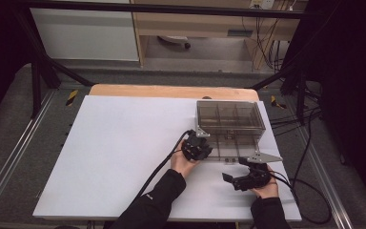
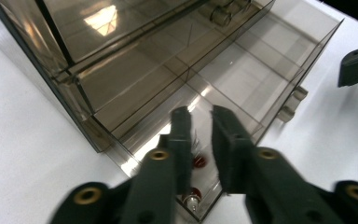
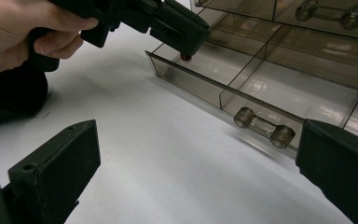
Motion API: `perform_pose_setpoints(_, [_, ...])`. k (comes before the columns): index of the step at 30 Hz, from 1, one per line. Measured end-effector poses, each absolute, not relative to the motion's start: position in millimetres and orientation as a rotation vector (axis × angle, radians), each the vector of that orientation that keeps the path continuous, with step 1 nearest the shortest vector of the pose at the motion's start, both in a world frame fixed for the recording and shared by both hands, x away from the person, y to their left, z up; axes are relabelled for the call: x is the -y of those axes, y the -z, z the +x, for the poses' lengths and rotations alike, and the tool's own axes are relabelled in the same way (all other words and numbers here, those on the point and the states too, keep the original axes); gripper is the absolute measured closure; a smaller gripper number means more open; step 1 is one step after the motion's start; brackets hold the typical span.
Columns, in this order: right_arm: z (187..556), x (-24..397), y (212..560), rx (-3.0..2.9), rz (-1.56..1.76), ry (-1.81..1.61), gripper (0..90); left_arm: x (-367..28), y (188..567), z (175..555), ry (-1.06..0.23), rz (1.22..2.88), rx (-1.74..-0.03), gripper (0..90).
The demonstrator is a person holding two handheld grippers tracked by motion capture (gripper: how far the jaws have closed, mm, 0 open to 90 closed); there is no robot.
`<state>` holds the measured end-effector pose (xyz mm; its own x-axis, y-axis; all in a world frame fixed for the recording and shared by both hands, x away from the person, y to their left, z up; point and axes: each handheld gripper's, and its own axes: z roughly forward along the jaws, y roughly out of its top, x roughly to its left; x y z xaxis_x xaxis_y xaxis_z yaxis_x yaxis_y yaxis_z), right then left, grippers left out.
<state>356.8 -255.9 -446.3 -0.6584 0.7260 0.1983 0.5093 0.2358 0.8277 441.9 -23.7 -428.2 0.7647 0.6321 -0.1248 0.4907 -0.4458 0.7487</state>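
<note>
Reaching over the pulled-out lower drawer (image 1: 228, 151) of the smoky plastic drawer box (image 1: 229, 117), the left gripper (image 2: 200, 133) holds its jaws slightly parted with nothing pinched; small red-capped parts (image 2: 198, 162) lie in the compartment below. The right gripper (image 3: 200, 154) waits near the drawer handle (image 3: 264, 128), jaws spread wide.

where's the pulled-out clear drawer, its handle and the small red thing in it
smoky clear plastic drawer (image 3: 242, 77), right gripper view, floor panel
clear bar handle (image 3: 264, 127), right gripper view, mid-bar
small red item (image 2: 199, 162), left gripper view, its top
</note>
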Motion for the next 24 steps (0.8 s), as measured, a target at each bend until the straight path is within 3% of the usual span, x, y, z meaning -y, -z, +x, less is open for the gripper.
perform_pose_setpoints(9, [357, 256, 446, -2.280, 1.163, -1.385, 0.4, 9, 412, 433, -0.256, 2.121, -0.782, 57.6])
perform_pose_setpoints(24, [357, 255, 447, -2.282, 1.168, -1.374, 0.4, -50, 402, 425, -0.253, 2.085, -0.819, 33.0])
